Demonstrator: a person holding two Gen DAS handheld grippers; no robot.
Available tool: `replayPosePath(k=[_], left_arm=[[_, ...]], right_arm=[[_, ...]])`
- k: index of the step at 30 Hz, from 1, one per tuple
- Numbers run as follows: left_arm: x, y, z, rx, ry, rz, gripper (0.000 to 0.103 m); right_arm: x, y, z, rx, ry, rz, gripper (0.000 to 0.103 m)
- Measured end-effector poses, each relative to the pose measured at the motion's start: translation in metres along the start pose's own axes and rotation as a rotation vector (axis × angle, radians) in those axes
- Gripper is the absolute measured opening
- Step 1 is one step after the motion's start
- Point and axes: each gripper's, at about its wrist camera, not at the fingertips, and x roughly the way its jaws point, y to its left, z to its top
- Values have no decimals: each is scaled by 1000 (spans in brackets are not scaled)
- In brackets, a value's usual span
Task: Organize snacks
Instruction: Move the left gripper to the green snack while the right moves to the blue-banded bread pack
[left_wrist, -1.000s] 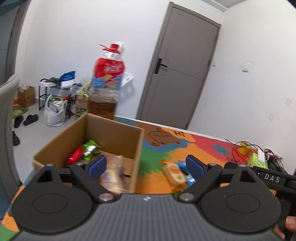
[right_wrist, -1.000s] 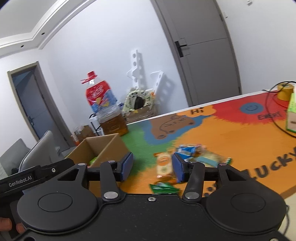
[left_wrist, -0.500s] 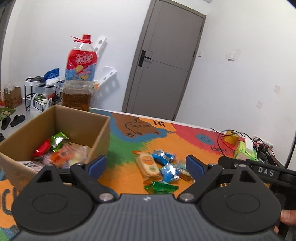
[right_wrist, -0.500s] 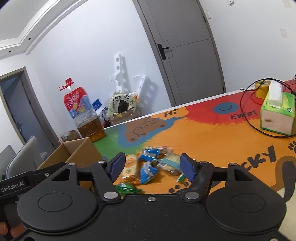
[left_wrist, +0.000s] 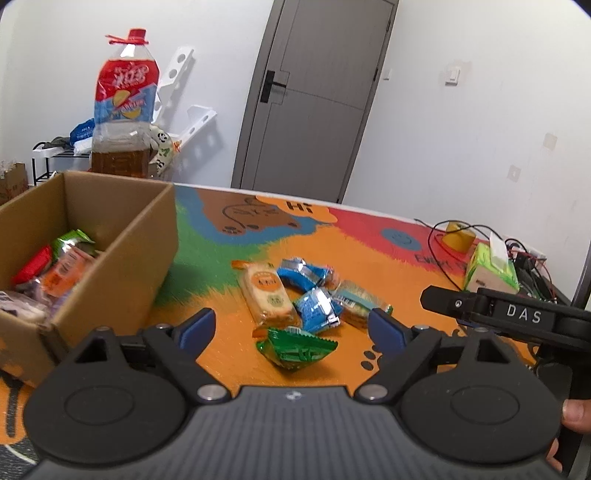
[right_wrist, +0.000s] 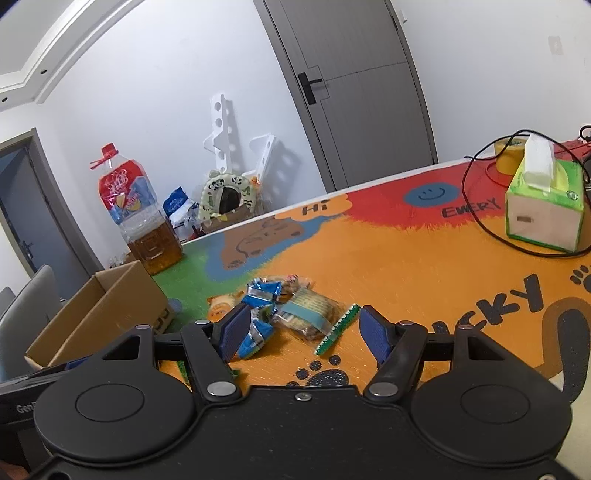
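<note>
Several wrapped snacks lie in a loose pile on the colourful table mat: an orange-label cracker pack (left_wrist: 266, 292), two blue packs (left_wrist: 317, 304), a clear biscuit pack (right_wrist: 309, 312) and a green pack (left_wrist: 297, 348). A cardboard box (left_wrist: 122, 258) at the left holds several snacks (left_wrist: 55, 269). My left gripper (left_wrist: 291, 328) is open and empty, just above the green pack. My right gripper (right_wrist: 303, 332) is open and empty, with the biscuit pack between its fingers' line of sight. The box also shows in the right wrist view (right_wrist: 107, 314).
A large bottle of amber liquid (left_wrist: 123, 110) stands behind the box. A green tissue box (right_wrist: 543, 210), a yellow tape roll (right_wrist: 508, 155) and black cables (right_wrist: 480, 221) sit at the table's right. A grey chair (right_wrist: 26, 317) stands at the left.
Both grippers have swung right from the box toward the snack pile and come closer to it. The right gripper's jaws have opened wider. The snack pile now lies just ahead of both.
</note>
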Motion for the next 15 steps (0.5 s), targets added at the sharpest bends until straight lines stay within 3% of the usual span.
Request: replayPosePath(k=[5,15], left_arm=[[16,-4,-6,8,19,4,88],[49,-8,-17,28,49,30,74]], right_arm=[[7,-7,-2,10,14,-6,66],[23,-12,-5,18,40,-12,66]])
